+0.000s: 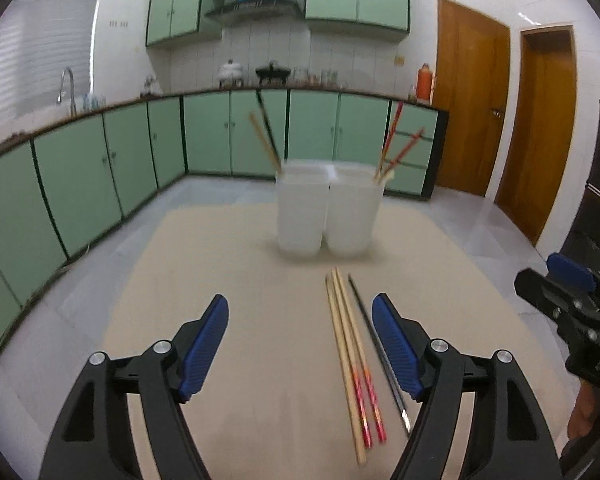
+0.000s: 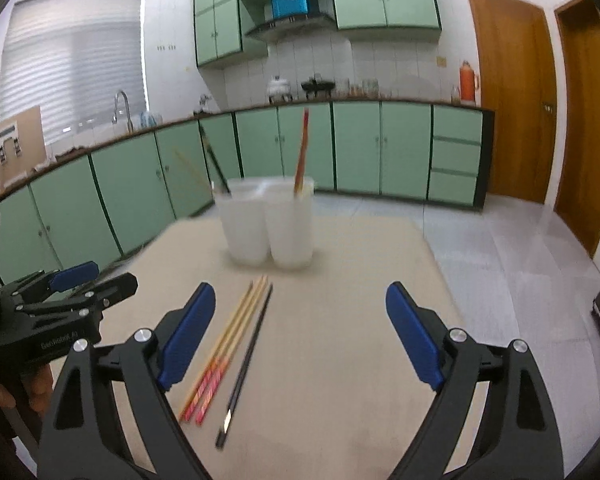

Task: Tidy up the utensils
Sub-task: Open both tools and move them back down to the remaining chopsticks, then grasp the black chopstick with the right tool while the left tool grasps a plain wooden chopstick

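A beige table (image 1: 228,264) stands in a kitchen lined with green cabinets (image 1: 112,160). Near its far end sit 2 translucent white containers, touching side by side. In the left wrist view, the left container (image 1: 300,216) holds 2 chopsticks, 1 pale wood (image 1: 265,142) and 1 black (image 1: 269,128), both leaning left. The right container (image 1: 350,216) holds red-patterned chopsticks (image 1: 392,138) leaning right; their exact number is hard to tell through the blur. Closer to the cameras, 4 loose chopsticks lie flat on the table, roughly parallel and pointing toward the containers. They are 1 plain wooden chopstick (image 1: 342,364), 2 wooden chopsticks with red-patterned ends (image 1: 358,360) close beside it, and 1 thin black chopstick (image 1: 374,336) with a silver tip, slightly apart on the right. The left claw (image 1: 300,344) hovers above the table with its blue-padded fingers spread wide and nothing between them. The loose chopsticks lie below it, near its right finger, and the black one runs just beside that finger's pad in this view. The right claw (image 2: 300,332) is likewise wide open and empty above the table. From its camera, the loose chopsticks (image 2: 236,332) lie just inside its left finger. Each claw appears at the edge of the other's view, the 2 of them side by side but apart. Behind the table are a tiled floor (image 2: 512,256), a counter with a faucet (image 2: 121,110), an orange flask (image 2: 469,82), and wooden doors (image 2: 512,96).
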`<state>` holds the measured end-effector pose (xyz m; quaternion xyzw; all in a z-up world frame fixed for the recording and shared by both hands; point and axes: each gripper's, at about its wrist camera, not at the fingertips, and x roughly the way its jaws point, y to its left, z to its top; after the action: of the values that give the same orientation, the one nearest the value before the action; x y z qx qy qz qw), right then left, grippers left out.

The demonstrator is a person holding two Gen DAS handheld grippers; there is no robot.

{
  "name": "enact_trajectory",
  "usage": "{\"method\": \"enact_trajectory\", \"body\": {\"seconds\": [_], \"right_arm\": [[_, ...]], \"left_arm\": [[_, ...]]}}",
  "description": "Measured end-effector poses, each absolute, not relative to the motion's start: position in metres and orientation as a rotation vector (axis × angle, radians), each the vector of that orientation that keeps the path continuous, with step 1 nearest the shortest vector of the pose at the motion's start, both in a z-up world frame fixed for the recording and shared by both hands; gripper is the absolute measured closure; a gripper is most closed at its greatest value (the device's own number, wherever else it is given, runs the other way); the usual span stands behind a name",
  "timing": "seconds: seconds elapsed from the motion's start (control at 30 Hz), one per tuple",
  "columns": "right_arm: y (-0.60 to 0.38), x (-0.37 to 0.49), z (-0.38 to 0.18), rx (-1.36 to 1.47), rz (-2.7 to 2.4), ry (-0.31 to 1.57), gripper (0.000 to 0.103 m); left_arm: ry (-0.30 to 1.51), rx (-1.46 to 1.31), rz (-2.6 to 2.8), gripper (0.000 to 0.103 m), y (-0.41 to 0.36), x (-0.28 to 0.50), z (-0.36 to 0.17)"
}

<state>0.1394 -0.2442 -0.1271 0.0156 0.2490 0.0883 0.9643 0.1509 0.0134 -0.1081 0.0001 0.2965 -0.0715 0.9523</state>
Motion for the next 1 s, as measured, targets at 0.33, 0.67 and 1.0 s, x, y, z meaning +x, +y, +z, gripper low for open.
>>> {"method": "enact_trajectory", "body": {"seconds": [0.33,0.67,1.0], "right_arm": [[-0.219,0.107,-0.190,0.010,0.179,0.630,0.031],[-0.197,0.098,-0.217,-0.007,0.235,0.724,0.052],[-0.193,0.097,-0.221,-0.019,0.259,0.757,0.057]], "left_arm": [[0.738,0.054,-0.132,0.030,0.014,0.128,-0.162],[0.823,0.063,-0.129,0.030,0.020,0.111,-0.192],[0.849,0.062,-0.119,0.030,0.023,0.108,-0.198]]}}
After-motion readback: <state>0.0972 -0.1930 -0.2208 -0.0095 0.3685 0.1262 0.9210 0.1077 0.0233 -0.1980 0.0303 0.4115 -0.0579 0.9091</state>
